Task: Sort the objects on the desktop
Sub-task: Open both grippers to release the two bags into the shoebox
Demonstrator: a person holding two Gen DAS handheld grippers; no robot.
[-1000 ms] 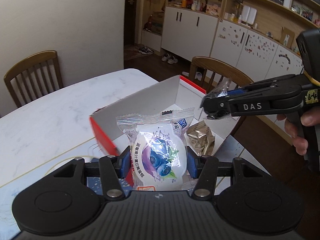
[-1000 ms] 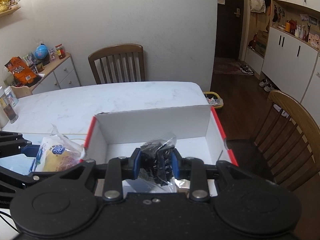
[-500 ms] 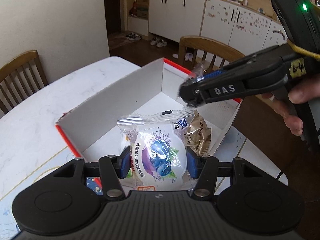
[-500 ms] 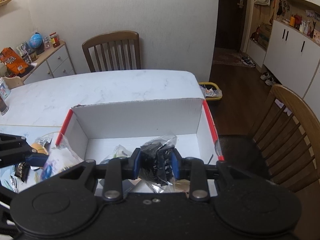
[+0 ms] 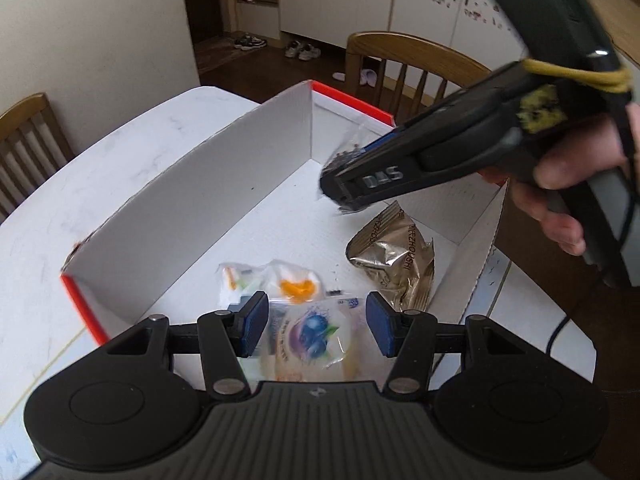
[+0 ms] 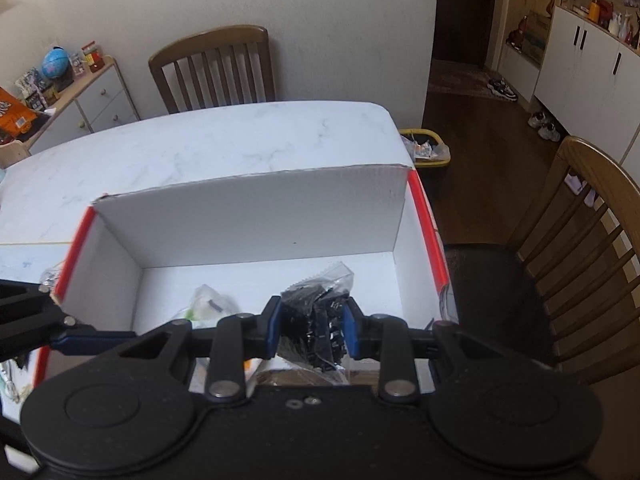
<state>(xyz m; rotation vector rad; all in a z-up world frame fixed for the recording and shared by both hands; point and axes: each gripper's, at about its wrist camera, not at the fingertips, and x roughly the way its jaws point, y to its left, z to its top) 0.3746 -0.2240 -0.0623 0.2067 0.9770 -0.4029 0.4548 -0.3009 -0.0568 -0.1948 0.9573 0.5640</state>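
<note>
My left tongs (image 5: 316, 330) clamp the blueberry pack (image 5: 316, 340) and my right tongs (image 6: 312, 330) clamp the black bag (image 6: 316, 320), both over the box (image 6: 248, 216), its floor at twelve o'clock.

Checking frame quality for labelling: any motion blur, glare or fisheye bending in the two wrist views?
Left wrist view: the black right gripper and its clear bag of small black parts are smeared; the gold foil snack packet glints; strong barrel distortion. Right wrist view: sharper; the bag is crisp; the white cardboard box with red edges bows; the doorway is dim.
</note>
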